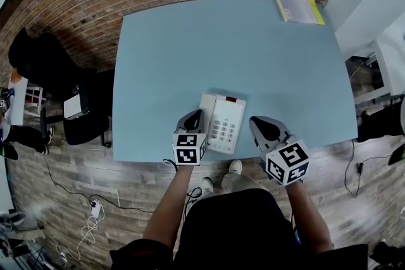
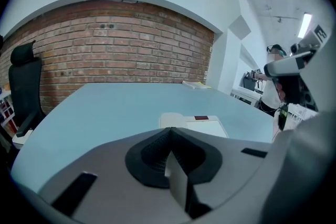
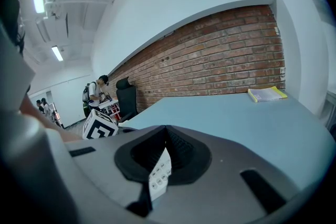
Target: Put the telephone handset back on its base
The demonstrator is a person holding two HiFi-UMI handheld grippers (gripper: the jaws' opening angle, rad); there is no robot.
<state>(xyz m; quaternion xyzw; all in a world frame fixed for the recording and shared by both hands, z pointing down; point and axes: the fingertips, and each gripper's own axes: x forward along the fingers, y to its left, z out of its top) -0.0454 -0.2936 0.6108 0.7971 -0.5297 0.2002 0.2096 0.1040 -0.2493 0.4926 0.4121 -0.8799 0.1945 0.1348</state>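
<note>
A white telephone with a keypad sits near the front edge of the light blue table. Its white handset lies along the base's left side, and its near end is hidden by my left gripper. That gripper is right above it, jaws shut with nothing between them. In the left gripper view, the phone lies just past the shut left gripper. My right gripper hovers to the right of the phone, apart from it. Seen in its own view, the right gripper is shut and empty.
A yellow-edged book lies at the table's far right corner. A black office chair stands left of the table, by the brick wall. White furniture stands to the right. People stand in the background.
</note>
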